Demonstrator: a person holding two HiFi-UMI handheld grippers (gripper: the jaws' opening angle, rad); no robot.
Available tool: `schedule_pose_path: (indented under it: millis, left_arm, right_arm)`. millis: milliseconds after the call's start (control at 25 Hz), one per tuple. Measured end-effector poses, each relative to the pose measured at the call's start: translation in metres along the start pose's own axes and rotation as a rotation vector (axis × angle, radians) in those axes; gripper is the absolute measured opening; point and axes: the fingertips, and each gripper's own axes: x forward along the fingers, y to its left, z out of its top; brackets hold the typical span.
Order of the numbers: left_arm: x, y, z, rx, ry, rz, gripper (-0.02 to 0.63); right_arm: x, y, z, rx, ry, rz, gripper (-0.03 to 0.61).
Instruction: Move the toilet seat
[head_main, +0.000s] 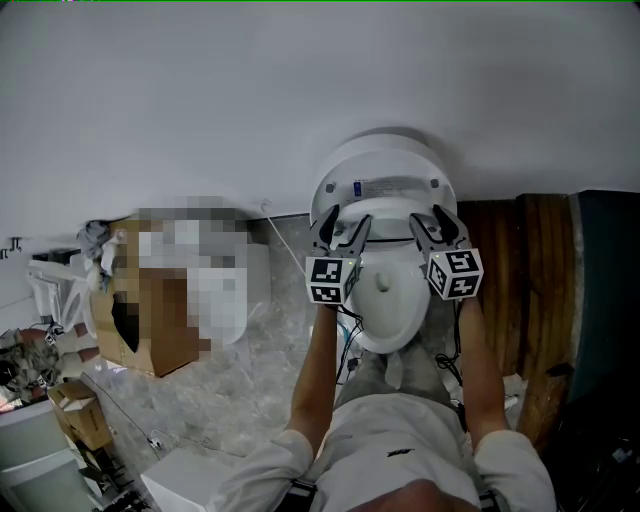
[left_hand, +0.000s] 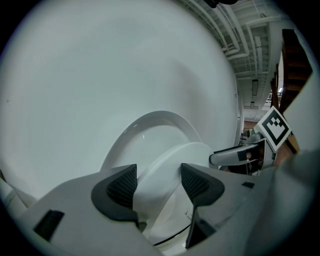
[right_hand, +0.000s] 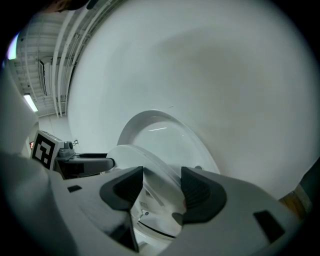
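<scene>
Plainly, the left gripper (left_hand: 157, 182) has its two dark pads pinched on one white rim of the toilet seat (left_hand: 167, 162). The right gripper (right_hand: 161, 187) is closed the same way on the opposite rim. The seat hangs part-raised between them, tilted above the bowl (head_main: 385, 300) and short of the lid (left_hand: 150, 127), which stands up against the pale wall (head_main: 200, 100). To do this step well, I judge, both hands should travel together along the arc the hinge allows, keeping the two rims level so the seat does not twist. The pinch wants to be firm, since the glossy plastic looks slippery. The hinge itself is hidden behind the seat. In the head view the marker cubes and jaws cover the seat's sides, and its edge is hard to part from the lid behind, white on white. Whether the seat is meant to go up or down cannot be told.
</scene>
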Motion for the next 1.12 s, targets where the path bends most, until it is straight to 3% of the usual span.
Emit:
schedule_pose_path:
  millis: [1120]
  left_arm:
    - [0.046, 0.029, 0.01, 0.003, -0.007, 0.073, 0.293]
  right_arm:
    - [0.049, -0.023, 0.017, -0.044, -0.017, -0.059, 0.252]
